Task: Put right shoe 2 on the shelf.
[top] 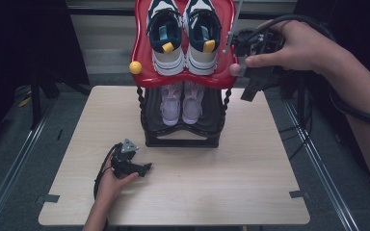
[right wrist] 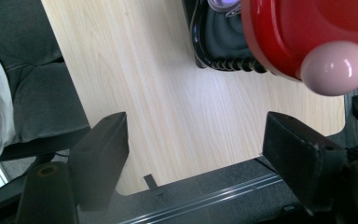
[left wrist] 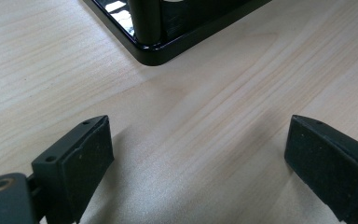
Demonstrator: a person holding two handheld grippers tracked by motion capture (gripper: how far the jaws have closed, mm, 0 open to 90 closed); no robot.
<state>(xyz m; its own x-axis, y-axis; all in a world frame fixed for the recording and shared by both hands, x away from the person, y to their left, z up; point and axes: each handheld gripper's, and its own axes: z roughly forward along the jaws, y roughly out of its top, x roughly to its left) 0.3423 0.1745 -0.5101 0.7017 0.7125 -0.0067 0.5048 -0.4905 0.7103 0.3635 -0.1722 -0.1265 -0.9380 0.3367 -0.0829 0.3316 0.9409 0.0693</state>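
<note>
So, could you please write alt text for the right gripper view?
The open right gripper looks down past a pink knob on the red shelf's corner. Below lie the wooden table and the black lower shelf.

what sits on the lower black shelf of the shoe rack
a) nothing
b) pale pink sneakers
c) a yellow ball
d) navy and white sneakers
b: the high view shows pale pink sneakers on the lower black shelf, under the red top shelf that carries the navy and white pair.

Shoe rack (top: 181,139) on wooden table (top: 250,183)
</note>
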